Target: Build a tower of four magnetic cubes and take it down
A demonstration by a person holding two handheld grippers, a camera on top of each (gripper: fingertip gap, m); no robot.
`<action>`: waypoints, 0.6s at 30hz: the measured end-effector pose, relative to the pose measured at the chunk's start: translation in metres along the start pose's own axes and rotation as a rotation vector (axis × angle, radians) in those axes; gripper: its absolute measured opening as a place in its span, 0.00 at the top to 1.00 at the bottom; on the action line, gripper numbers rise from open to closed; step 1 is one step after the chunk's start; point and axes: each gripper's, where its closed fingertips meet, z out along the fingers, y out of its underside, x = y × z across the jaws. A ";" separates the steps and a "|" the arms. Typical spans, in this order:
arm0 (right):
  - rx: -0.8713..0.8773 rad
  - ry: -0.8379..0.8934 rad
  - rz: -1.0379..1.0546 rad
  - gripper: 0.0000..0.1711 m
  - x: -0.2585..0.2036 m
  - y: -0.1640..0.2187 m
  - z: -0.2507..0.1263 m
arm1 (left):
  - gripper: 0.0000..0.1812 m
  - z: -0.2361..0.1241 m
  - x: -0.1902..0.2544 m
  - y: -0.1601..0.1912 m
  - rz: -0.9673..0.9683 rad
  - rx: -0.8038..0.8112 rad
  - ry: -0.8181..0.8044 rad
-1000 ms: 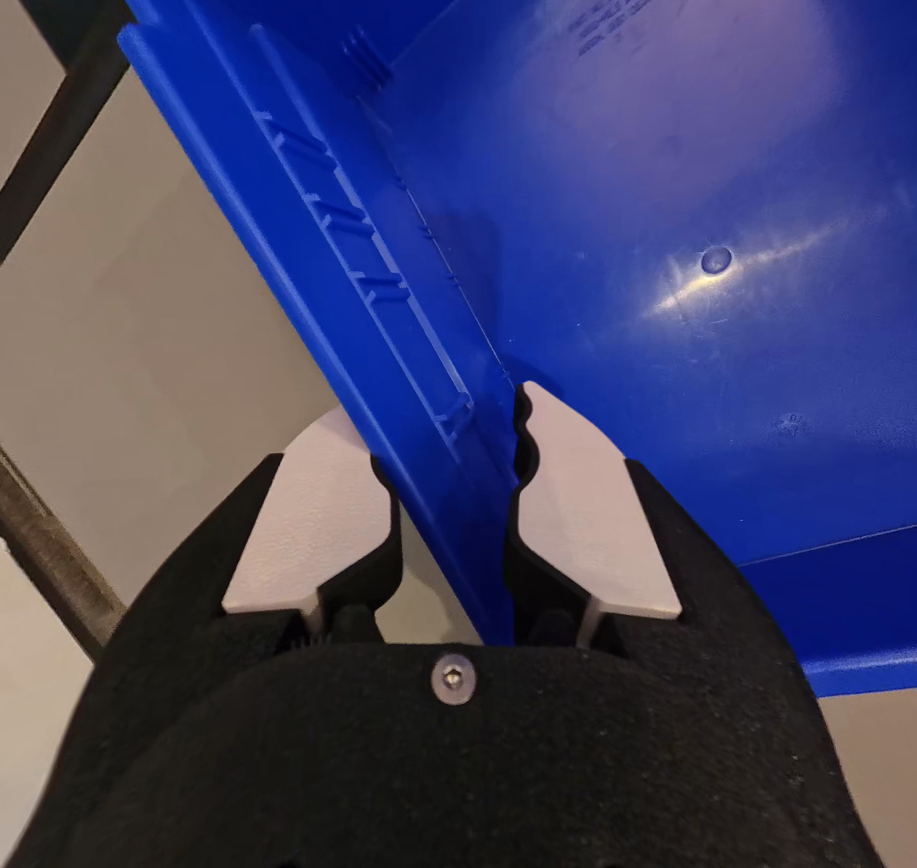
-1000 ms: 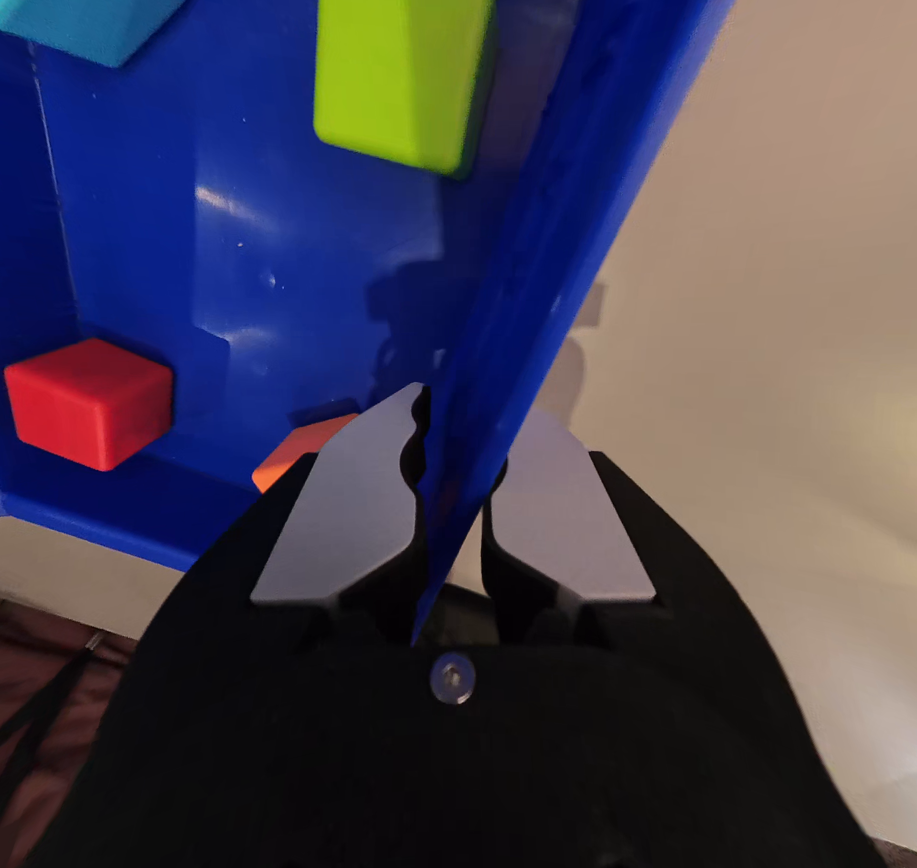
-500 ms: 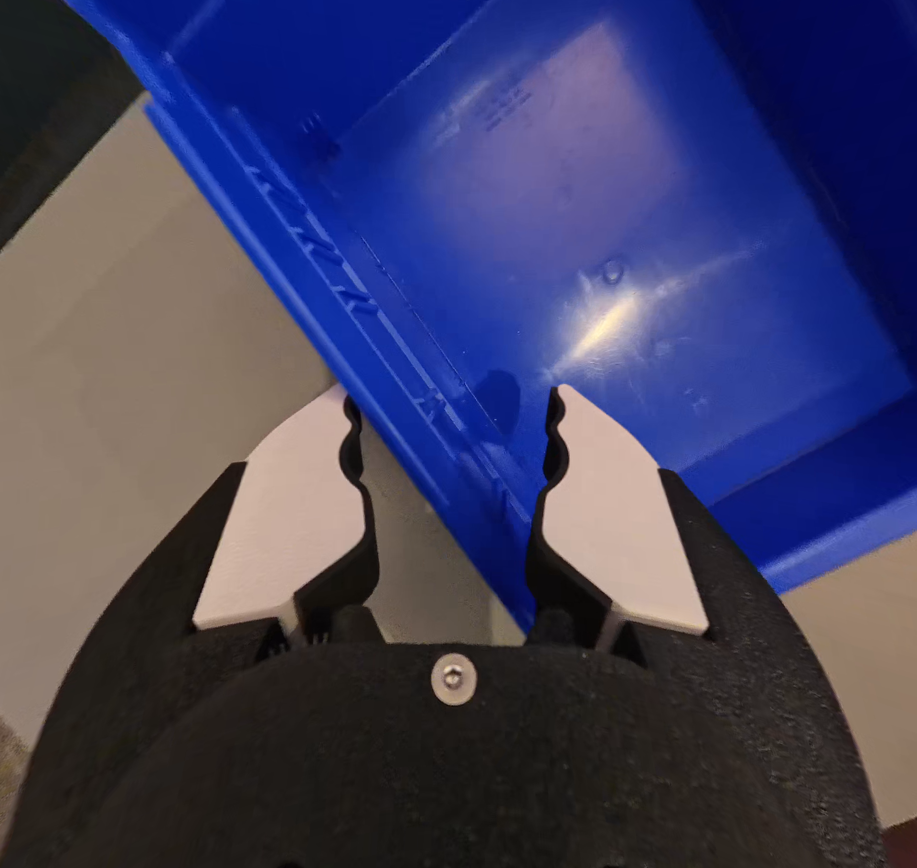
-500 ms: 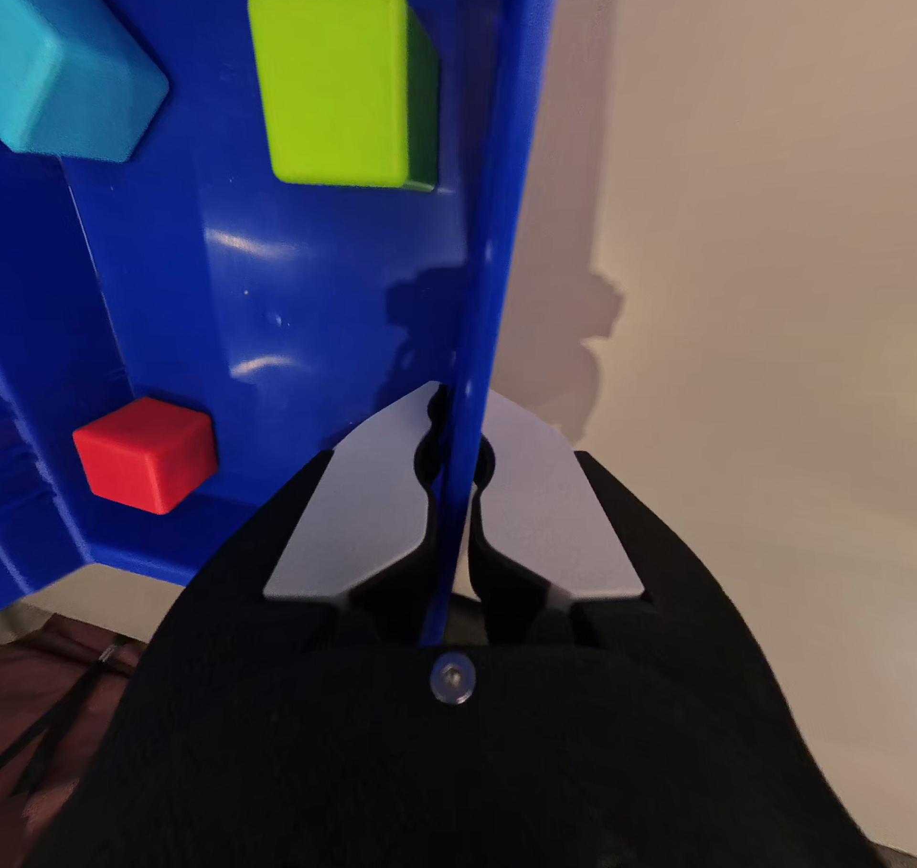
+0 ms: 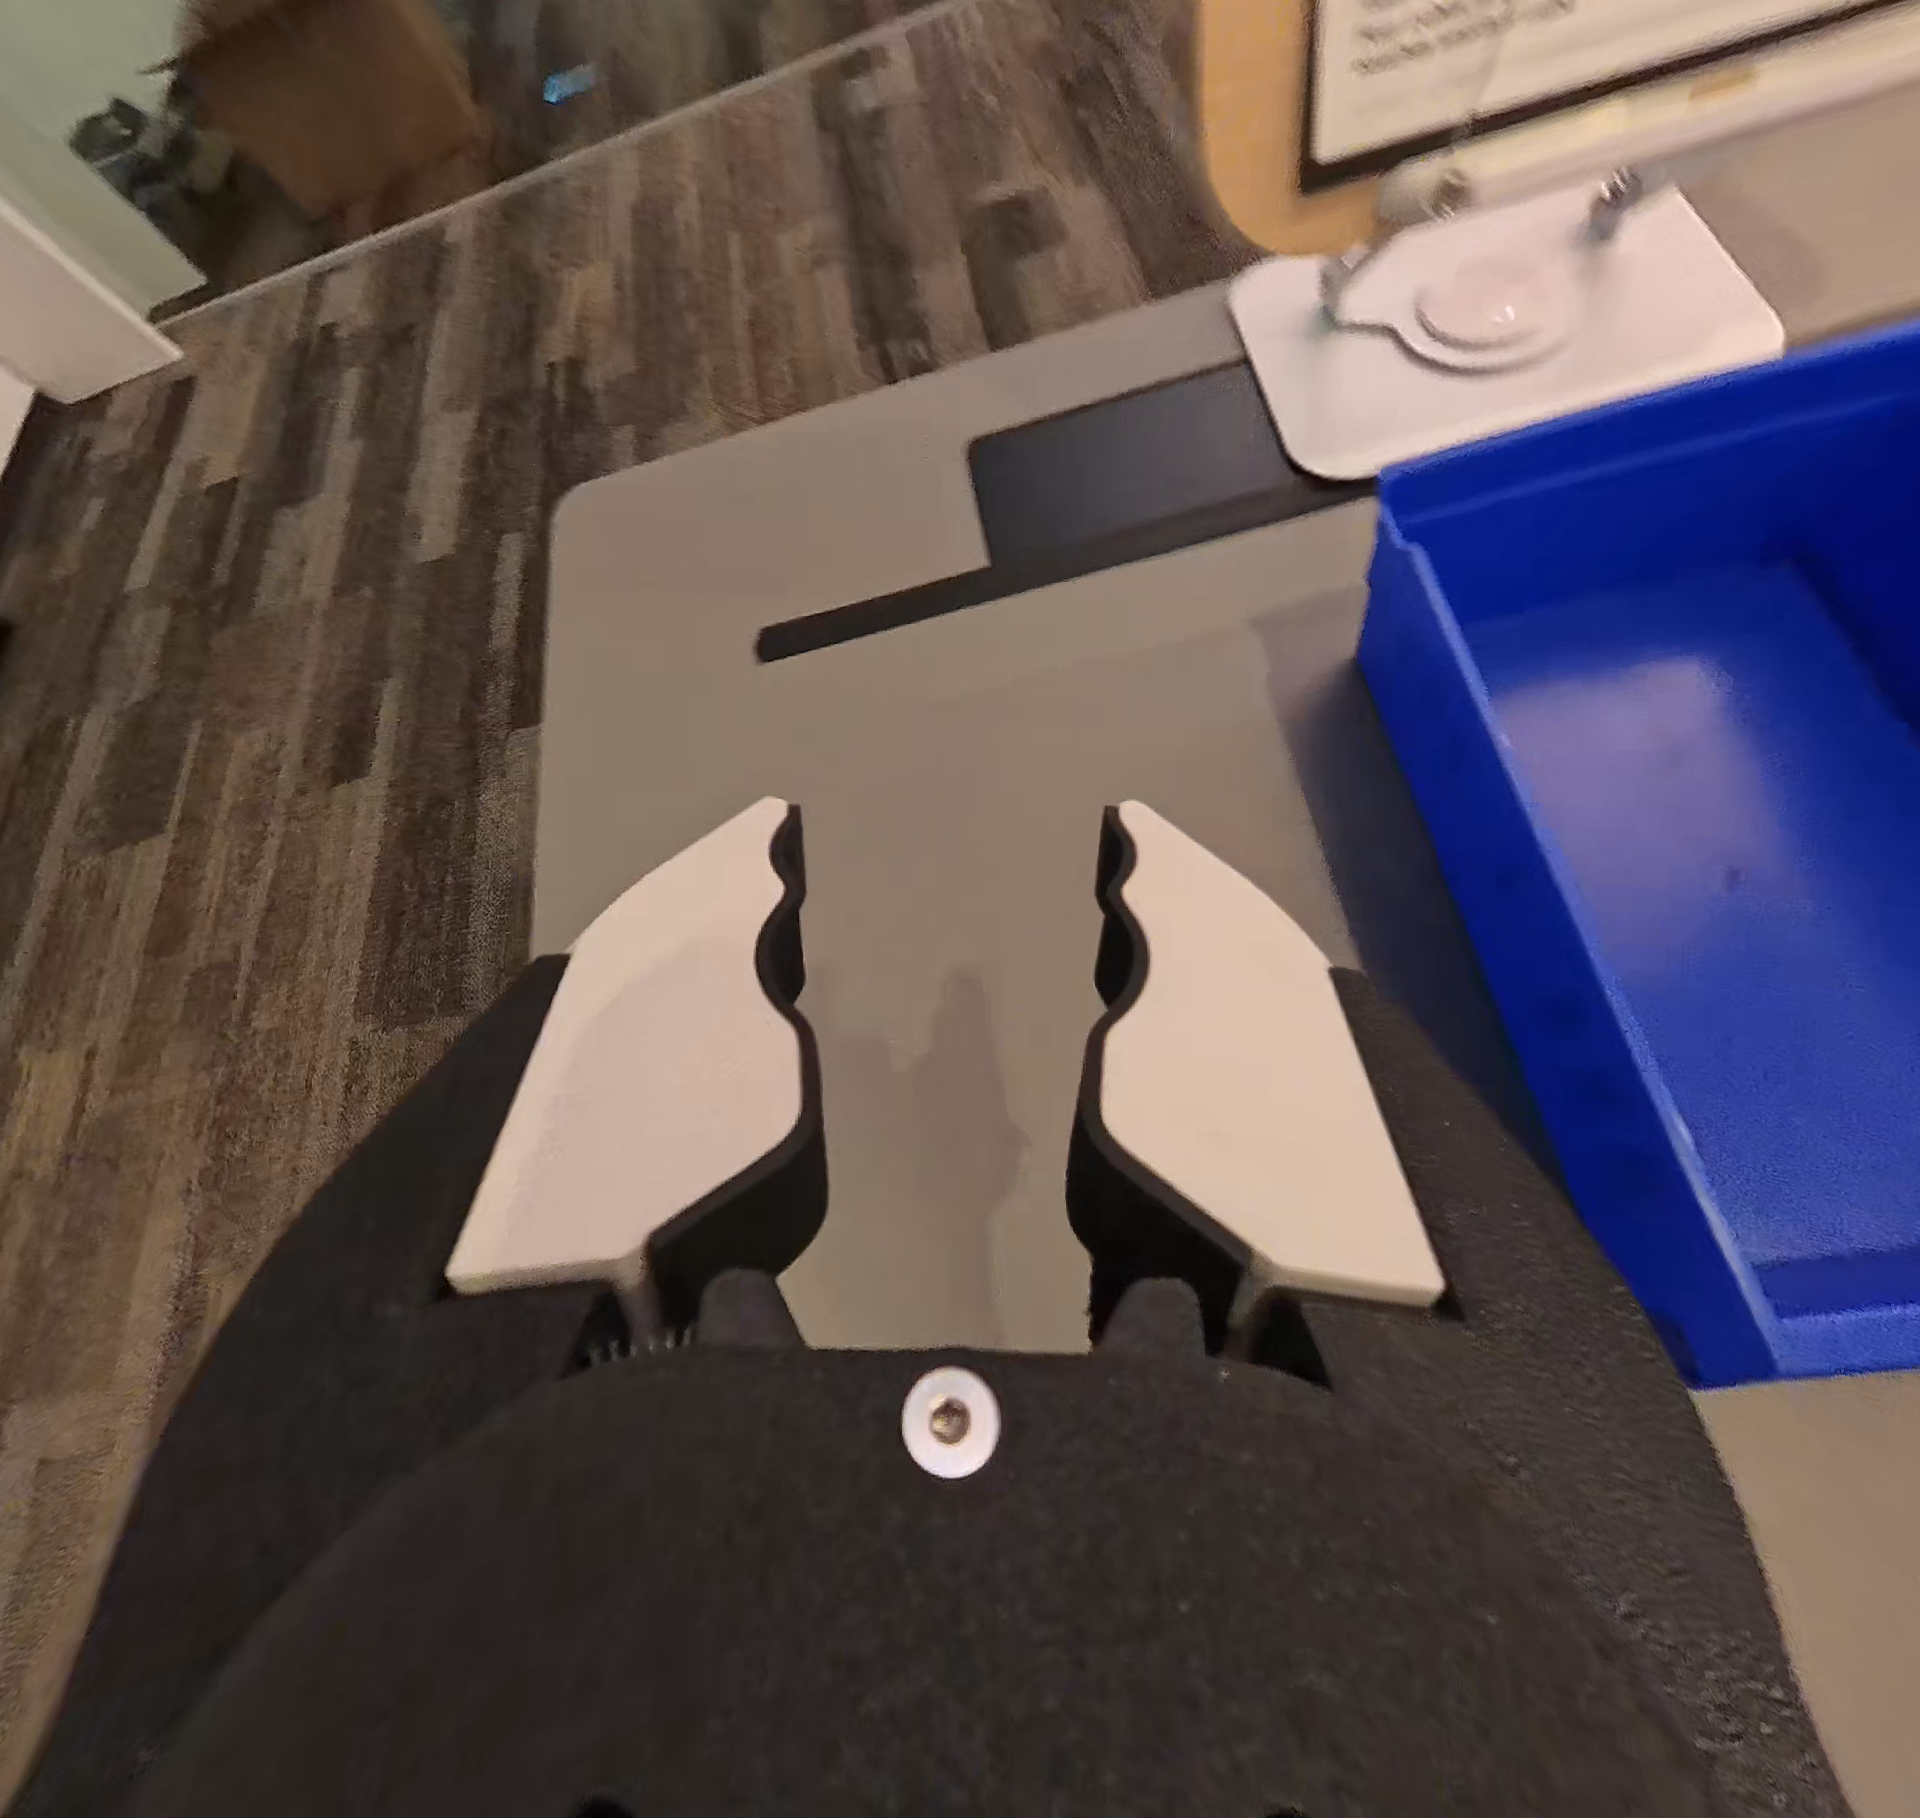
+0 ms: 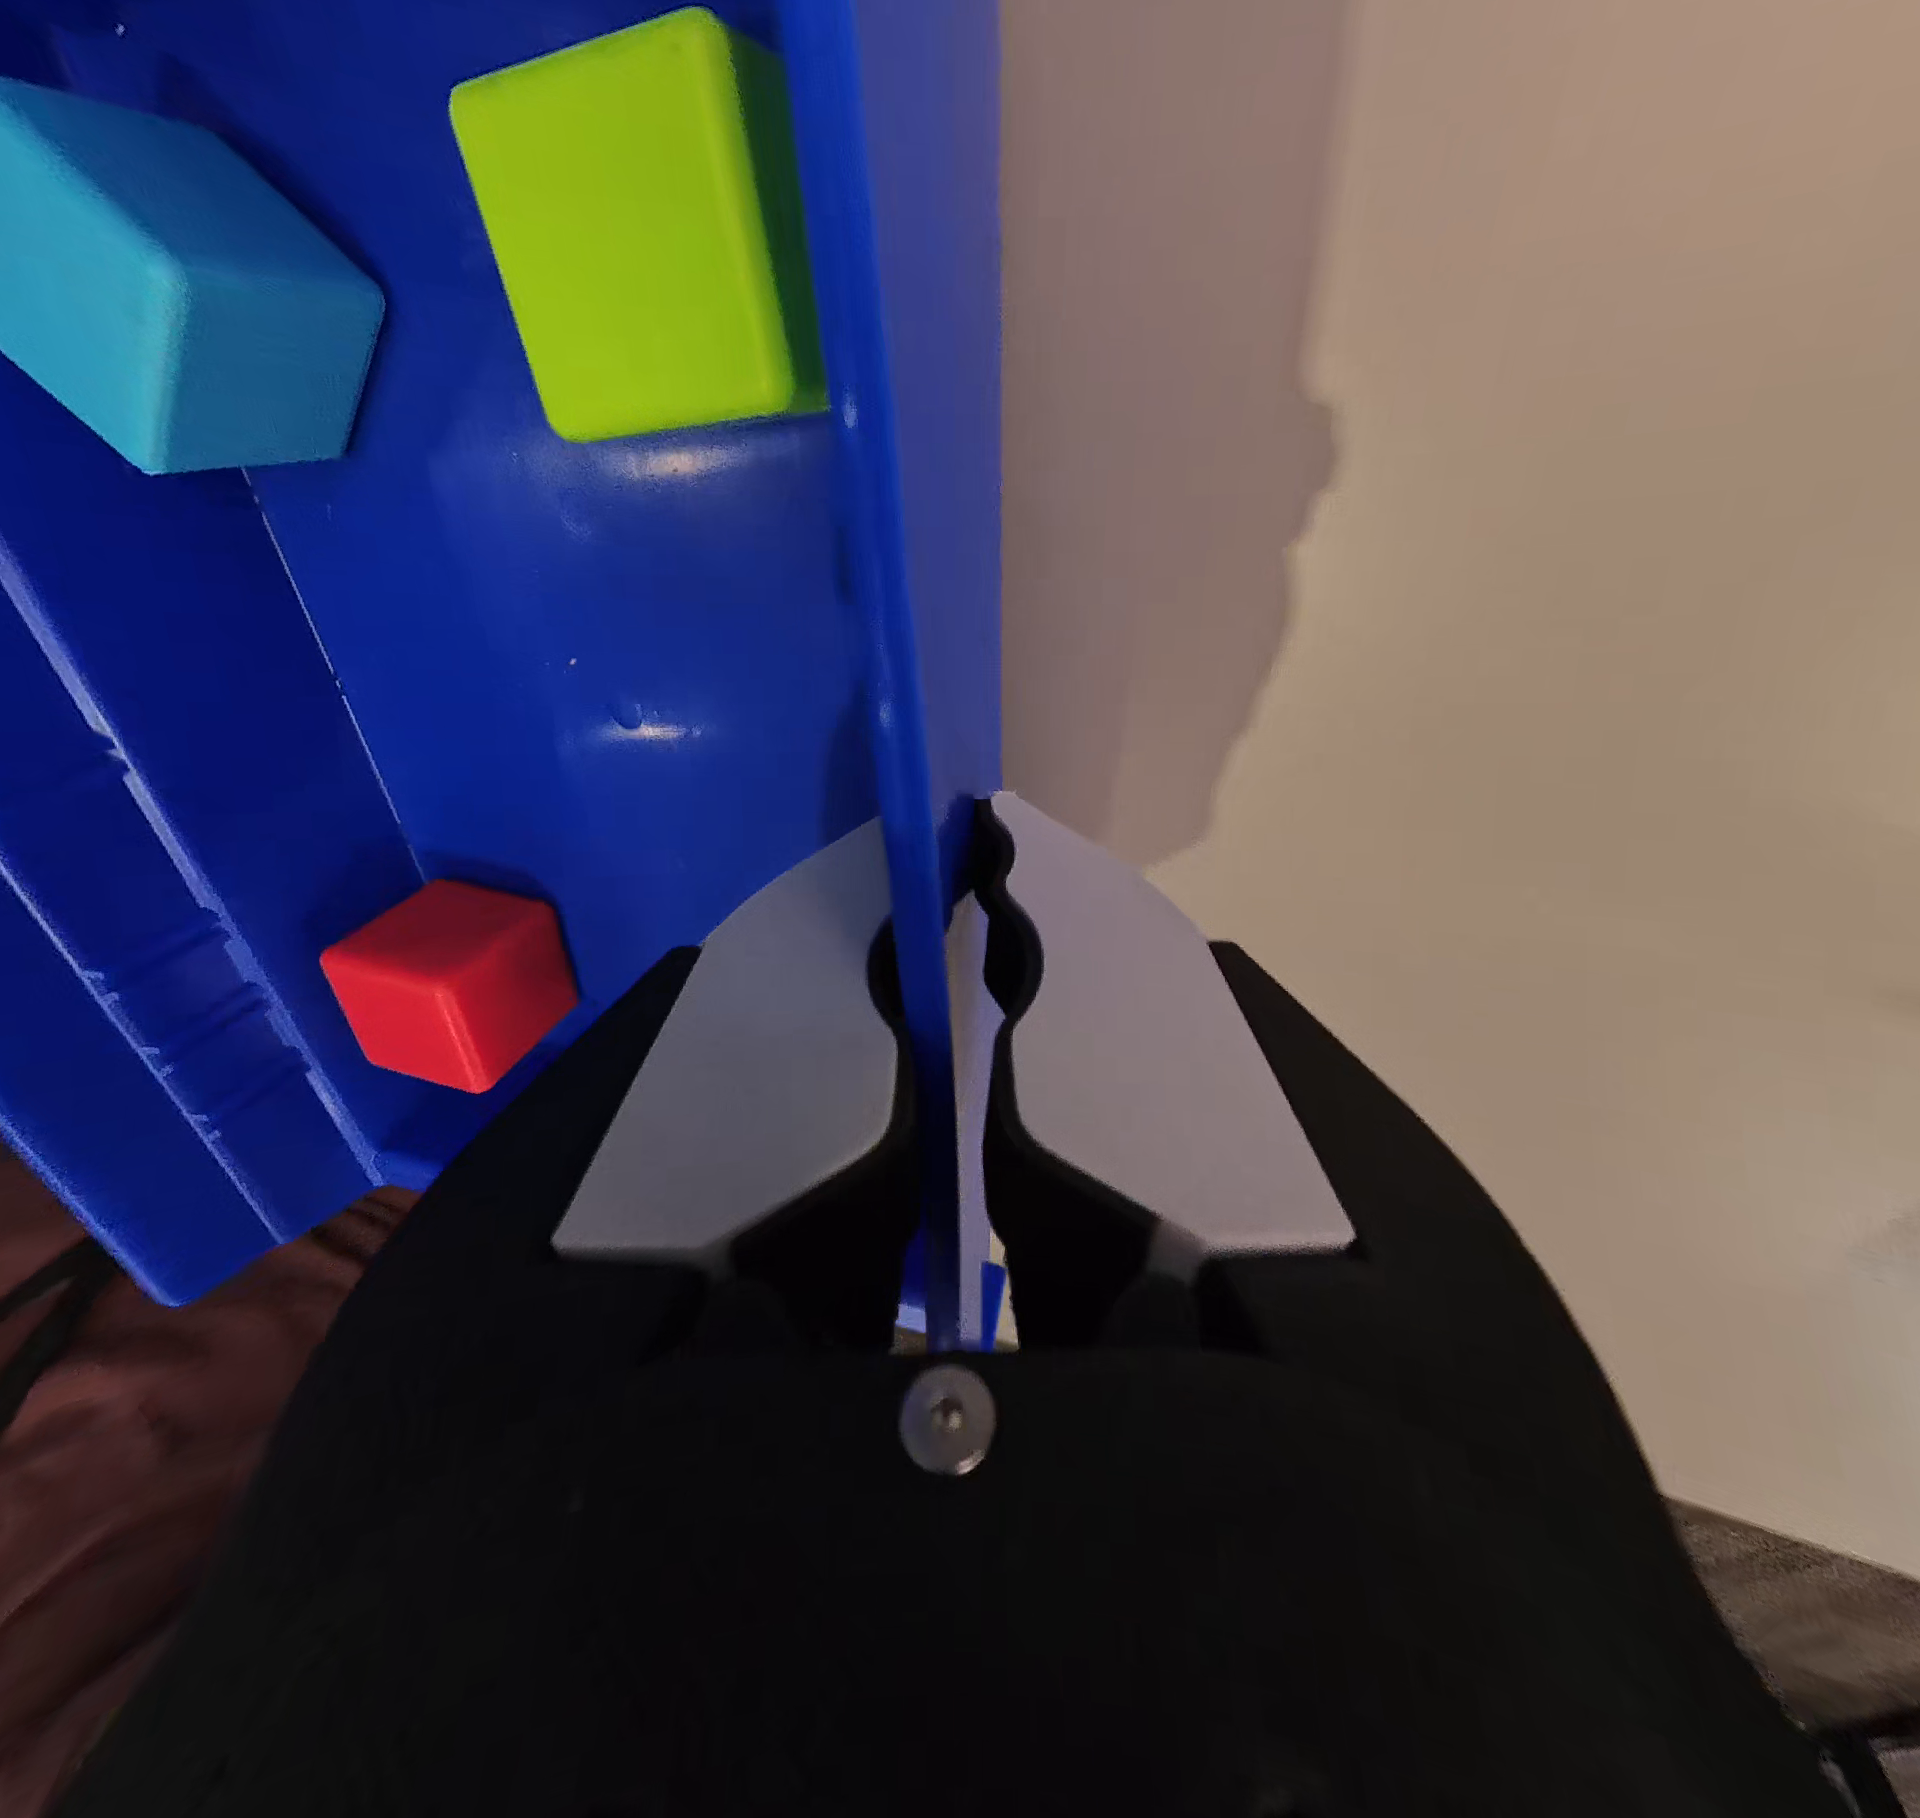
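**Cubes in the bin, right side holding the wall**

Item 1, the cubes. In my right wrist view three lie loose on the floor of the blue bin [image 6: 644,625]: a green cube [image 6: 634,230] close against the near wall, a teal cube [image 6: 177,293] to its left, and a red cube [image 6: 447,979] nearer me at the bin's end. They are apart from one another; none is stacked. A fourth I cannot find, and it may sit behind my own gripper body. I judge the tower not yet begun.

Item 2, right hand-held gripper [image 6: 935,895]. Its jaws are nearly together, one inside and one outside the bin's thin side wall, pinching it. I read this grip as a way to steady or position the bin so the cubes come within reach.

Item 3, left hand-held gripper [image 5: 951,854]. Jaws wide apart, nothing between them, poised over bare grey tabletop [image 5: 935,729]. It is free, presumably so it can do the picking while the right one holds the bin.

Item 4, surroundings. In the left wrist view the bin [image 5: 1621,833] sits to the right of the gripper on the tabletop, the part of its floor shown there bare. Beyond it stands a white stand base [image 5: 1496,334], with patterned floor [image 5: 312,625] past the tabletop's edge.
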 end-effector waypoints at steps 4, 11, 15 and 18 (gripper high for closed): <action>0.036 0.021 0.007 0.95 -0.018 -0.007 -0.053 | 0.71 -0.021 -0.039 0.009 -0.087 0.034 -0.045; 0.054 -0.030 -0.115 0.96 -0.135 -0.056 -0.123 | 0.68 -0.048 -0.106 0.030 -0.215 0.060 -0.260; 0.049 -0.041 -0.274 0.95 -0.239 -0.100 -0.122 | 0.67 -0.058 -0.127 0.051 -0.275 0.028 -0.290; 0.025 -0.065 -0.420 0.95 -0.327 -0.128 -0.106 | 0.66 -0.071 -0.147 0.066 -0.328 0.007 -0.358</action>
